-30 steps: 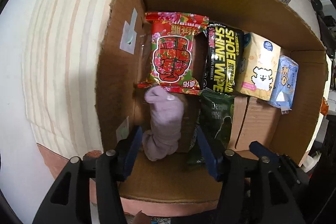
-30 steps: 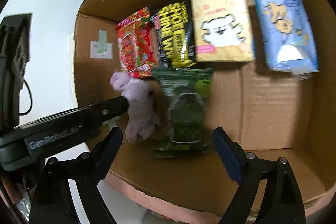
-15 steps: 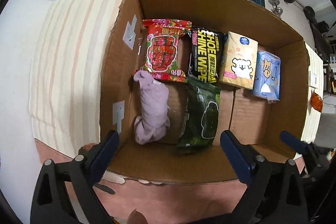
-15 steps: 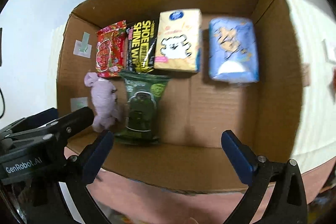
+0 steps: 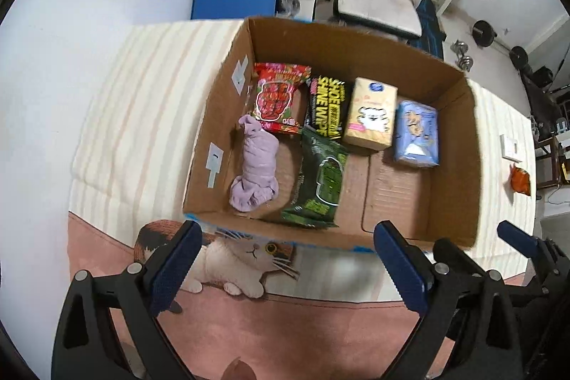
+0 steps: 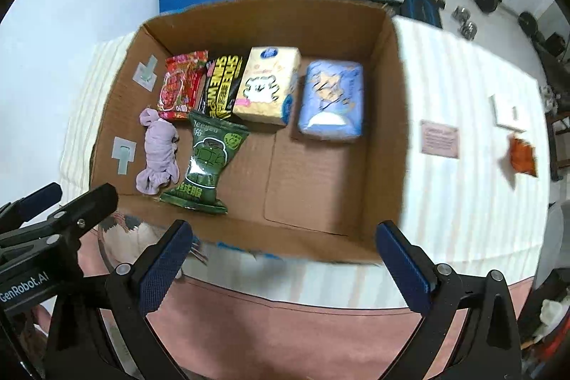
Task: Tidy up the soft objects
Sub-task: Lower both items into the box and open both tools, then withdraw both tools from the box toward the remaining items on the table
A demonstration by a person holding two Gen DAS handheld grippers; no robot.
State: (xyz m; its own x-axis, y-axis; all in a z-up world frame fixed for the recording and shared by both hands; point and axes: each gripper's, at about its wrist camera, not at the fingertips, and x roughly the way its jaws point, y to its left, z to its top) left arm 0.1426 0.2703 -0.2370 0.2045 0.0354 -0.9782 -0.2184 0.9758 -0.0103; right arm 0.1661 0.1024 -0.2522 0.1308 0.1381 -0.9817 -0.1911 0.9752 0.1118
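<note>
Both grippers hang above the near edge of the cardboard box point(image 5: 452, 145), empty. The left gripper point(image 5: 288, 267) is spread wide, nothing between its blue pads; the right gripper point(image 6: 285, 267) is just as wide apart. Inside the box, the rolled lilac sock point(image 5: 257, 166) lies at lower left, beside the green packet point(image 5: 319, 177). Along the far row sit the red snack bag point(image 5: 278, 97), the black shoe-wipe pack point(image 5: 326, 105), the yellow tissue pack point(image 5: 372, 113) and the blue tissue pack point(image 5: 416, 138).
</note>
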